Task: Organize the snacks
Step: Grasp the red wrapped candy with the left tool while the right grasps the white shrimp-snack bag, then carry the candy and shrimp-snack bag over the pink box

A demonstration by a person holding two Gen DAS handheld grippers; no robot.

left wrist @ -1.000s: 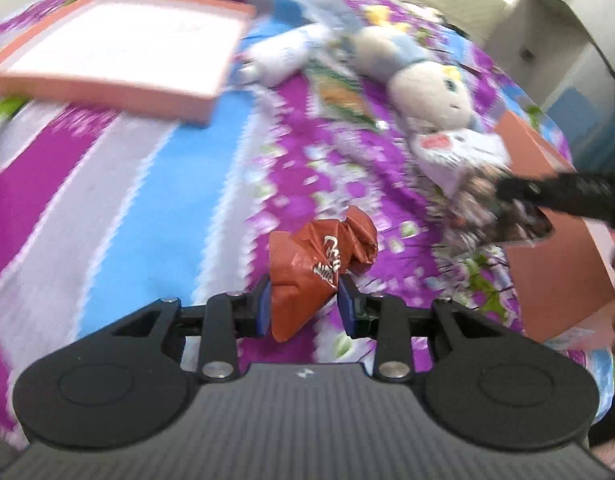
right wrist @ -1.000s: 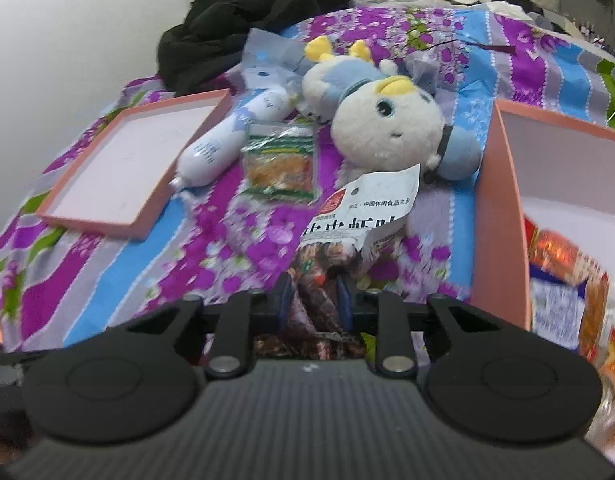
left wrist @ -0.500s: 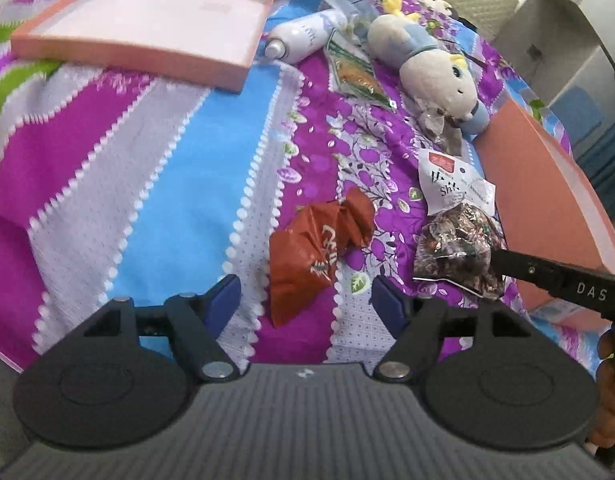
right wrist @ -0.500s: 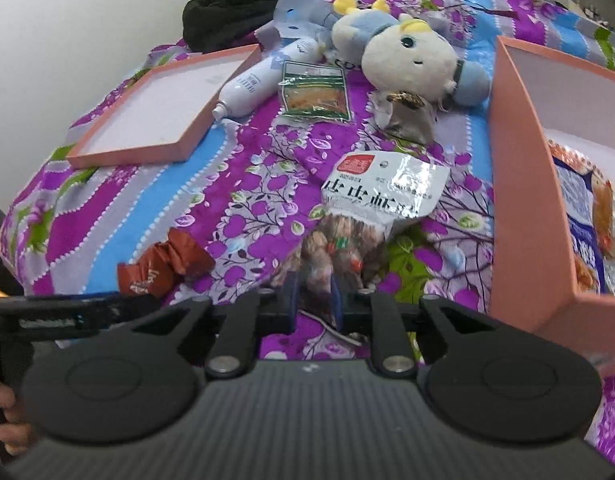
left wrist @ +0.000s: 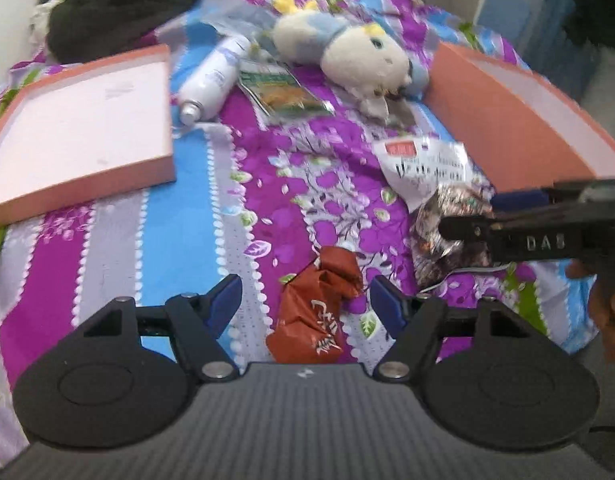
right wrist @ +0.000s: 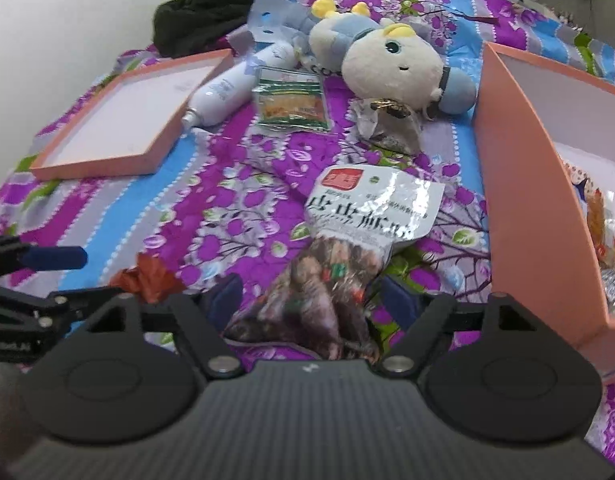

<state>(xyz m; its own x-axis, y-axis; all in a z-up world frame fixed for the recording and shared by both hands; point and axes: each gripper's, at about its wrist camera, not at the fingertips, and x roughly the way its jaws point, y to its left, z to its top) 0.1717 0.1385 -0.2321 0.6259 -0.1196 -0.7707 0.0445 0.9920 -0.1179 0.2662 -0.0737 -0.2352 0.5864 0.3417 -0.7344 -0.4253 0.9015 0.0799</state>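
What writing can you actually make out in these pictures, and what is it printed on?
"DAS": white letters on the right gripper, seen in the left wrist view.
Large dark Chinese characters on the silver snack bag; I cannot read them surely. Its red label and small print are too small.
White lettering on the brown wrapper: crumpled, unreadable.
Print on the white bottle and green packet: too blurred.

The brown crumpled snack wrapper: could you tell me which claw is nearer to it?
Left. The left claw straddles the brown wrapper, open; the right claw sits beside it, around the silver snack bag.
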